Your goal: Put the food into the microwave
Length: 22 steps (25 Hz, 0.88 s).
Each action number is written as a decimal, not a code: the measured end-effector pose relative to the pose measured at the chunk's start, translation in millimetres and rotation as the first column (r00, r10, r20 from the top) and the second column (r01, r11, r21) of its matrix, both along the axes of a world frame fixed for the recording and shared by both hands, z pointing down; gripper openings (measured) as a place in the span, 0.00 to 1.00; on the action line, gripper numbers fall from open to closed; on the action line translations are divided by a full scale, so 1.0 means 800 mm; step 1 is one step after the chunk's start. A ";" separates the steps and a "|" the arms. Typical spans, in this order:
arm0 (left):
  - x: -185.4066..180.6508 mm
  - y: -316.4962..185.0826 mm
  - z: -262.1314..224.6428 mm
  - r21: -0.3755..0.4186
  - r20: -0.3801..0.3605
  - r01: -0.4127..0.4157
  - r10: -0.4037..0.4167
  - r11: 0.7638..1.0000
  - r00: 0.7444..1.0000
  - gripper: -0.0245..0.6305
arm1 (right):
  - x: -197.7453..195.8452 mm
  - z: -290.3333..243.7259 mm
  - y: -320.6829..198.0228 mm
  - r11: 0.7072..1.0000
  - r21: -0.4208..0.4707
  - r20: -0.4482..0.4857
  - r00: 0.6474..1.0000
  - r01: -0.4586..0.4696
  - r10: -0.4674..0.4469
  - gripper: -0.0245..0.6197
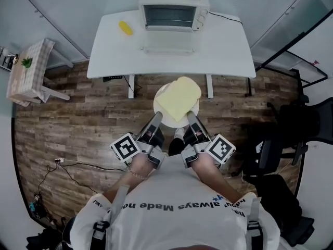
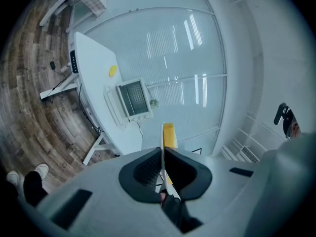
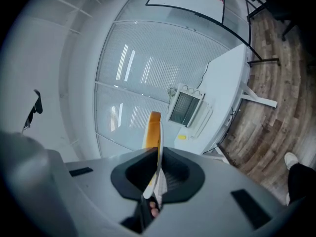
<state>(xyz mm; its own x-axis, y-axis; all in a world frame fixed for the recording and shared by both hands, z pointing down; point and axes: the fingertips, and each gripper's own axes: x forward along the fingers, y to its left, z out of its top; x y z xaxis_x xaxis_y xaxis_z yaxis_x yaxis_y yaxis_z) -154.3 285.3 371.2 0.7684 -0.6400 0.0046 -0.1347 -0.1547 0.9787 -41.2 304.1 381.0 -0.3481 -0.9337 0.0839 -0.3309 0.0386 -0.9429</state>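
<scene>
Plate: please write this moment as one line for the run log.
left gripper shut on plate | right gripper shut on plate | bread on plate | microwave on table, door open

white desk [image 1: 223, 48], wood floor [image 1: 78, 121], frosted glass walls [image 2: 168, 53]

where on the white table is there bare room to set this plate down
The widest bare patch is the right part of the table, between the microwave and the right edge. A smaller one lies at the left, between the yellow food and the front left corner. The middle is crowded: the microwave and its lowered door.
</scene>
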 end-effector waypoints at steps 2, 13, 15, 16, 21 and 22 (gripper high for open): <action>0.015 -0.017 -0.002 0.000 0.002 -0.002 0.002 1.000 1.000 0.07 | 0.015 -0.002 -0.017 1.000 0.002 0.003 1.000 -0.001 0.001 0.08; 0.112 -0.114 -0.006 0.006 0.002 0.003 -0.003 1.000 1.000 0.07 | 0.113 -0.008 -0.115 1.000 0.015 0.005 1.000 0.001 -0.001 0.08; 0.130 -0.127 -0.006 0.007 -0.001 0.003 -0.003 1.000 1.000 0.07 | 0.130 -0.008 -0.127 1.000 0.018 -0.002 1.000 0.003 -0.003 0.08; 0.139 -0.135 -0.005 0.007 -0.003 0.004 -0.004 1.000 1.000 0.07 | 0.139 -0.007 -0.136 1.000 0.020 -0.004 1.000 0.005 -0.005 0.08; 0.170 -0.178 0.002 -0.006 -0.003 0.021 -0.021 1.000 1.000 0.07 | 0.170 -0.001 -0.181 1.000 0.016 -0.002 1.000 0.017 -0.017 0.08; 0.171 -0.177 0.003 -0.012 -0.001 0.026 -0.026 1.000 1.000 0.07 | 0.171 0.000 -0.181 1.000 0.013 0.000 1.000 0.020 -0.020 0.08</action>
<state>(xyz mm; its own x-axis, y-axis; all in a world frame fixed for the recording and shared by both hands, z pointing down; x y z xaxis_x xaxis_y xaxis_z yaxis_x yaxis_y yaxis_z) -17.5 144.1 373.6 0.7516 -0.6596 0.0114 -0.1371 -0.1392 0.9807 95.6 159.7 380.7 -0.3664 -0.9277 0.0718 -0.3296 0.0572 -0.9424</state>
